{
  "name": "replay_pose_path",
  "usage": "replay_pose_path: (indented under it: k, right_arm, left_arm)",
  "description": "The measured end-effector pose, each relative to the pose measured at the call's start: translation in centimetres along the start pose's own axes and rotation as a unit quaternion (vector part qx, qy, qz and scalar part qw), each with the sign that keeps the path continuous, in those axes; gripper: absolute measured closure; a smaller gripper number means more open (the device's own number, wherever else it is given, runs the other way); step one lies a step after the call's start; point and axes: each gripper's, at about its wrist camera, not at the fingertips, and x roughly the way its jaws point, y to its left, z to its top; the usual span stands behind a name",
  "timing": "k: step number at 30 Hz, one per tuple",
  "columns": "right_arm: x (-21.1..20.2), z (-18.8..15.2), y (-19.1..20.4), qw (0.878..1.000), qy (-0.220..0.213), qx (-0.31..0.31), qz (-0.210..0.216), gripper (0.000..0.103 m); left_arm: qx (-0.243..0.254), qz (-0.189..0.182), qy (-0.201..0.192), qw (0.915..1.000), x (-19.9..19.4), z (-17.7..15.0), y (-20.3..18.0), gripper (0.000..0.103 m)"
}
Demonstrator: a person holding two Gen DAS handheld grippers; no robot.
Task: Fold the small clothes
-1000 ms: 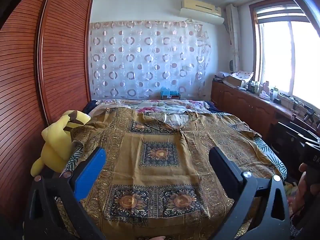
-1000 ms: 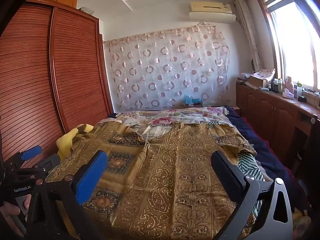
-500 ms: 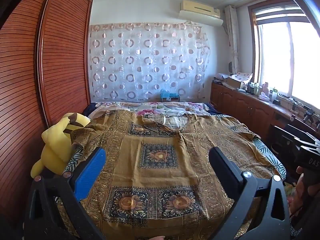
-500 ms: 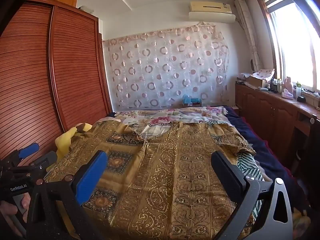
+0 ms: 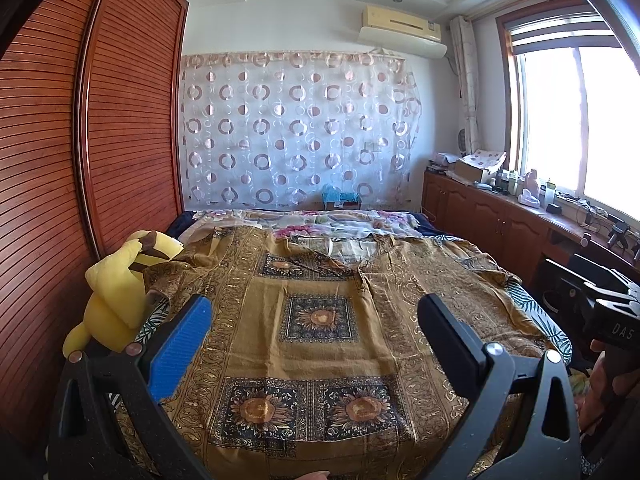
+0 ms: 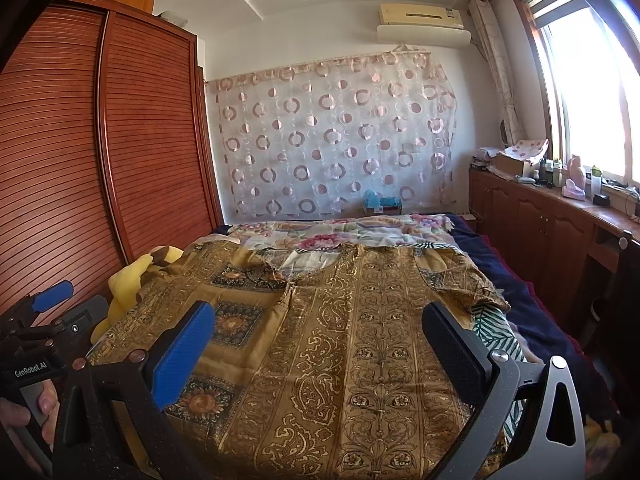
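A golden-brown patterned shirt (image 5: pixel 320 316) lies spread flat, front up, on the bed, collar at the far end. It also shows in the right wrist view (image 6: pixel 360 340). My left gripper (image 5: pixel 316 344) is open and empty, above the shirt's near hem. My right gripper (image 6: pixel 320 348) is open and empty, above the shirt's near right part. Each gripper shows at the edge of the other's view: the right gripper (image 5: pixel 612 320), the left gripper (image 6: pixel 40 320).
A yellow plush toy (image 5: pixel 120 296) sits at the bed's left edge against the wooden wardrobe (image 5: pixel 80 160). A floral blanket (image 5: pixel 340 224) lies at the bed's far end. A wooden cabinet (image 5: pixel 500 220) with clutter runs along the right under the window.
Both grippers have tilted slightly upward, so more ceiling shows. The shirt has not moved and both grippers stay open.
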Motion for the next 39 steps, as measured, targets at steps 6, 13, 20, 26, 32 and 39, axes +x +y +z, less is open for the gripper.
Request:
replay_pose_path:
  k: [6,13,20,26,32,39]
  right_arm:
    - [0.03,0.01,0.04,1.000,0.001,0.000,0.000,0.000]
    - [0.01,0.09,0.01,1.000,0.001,0.001,0.001,0.000]
    - [0.09,0.08,-0.01,1.000,0.000,-0.001,0.001,0.000]
    - [0.08,0.08,-0.06,1.000,-0.001,-0.001,0.001,0.000]
    - [0.08,0.07,-0.05,1.000,-0.001,-0.001,0.002,0.000]
    - [0.12,0.09,-0.04,1.000,-0.001,-0.002,0.001,0.000]
  left_arm:
    - [0.000,-0.003,-0.003,1.0000,-0.10,-0.18,-0.12,0.000]
    - [-0.003,-0.006,-0.009,0.9999,-0.44,-0.09,-0.14,0.000]
    - [-0.002,-0.006,-0.012,0.9999,-0.56,-0.06,-0.16,0.000]
    - [-0.003,-0.006,-0.011,0.9999,-0.58,-0.09,-0.16,0.000]
    - [-0.002,-0.006,-0.012,0.9999,-0.57,-0.05,-0.20,0.000]
    - [-0.003,-0.006,-0.012,0.9999,-0.59,-0.03,-0.26,0.000]
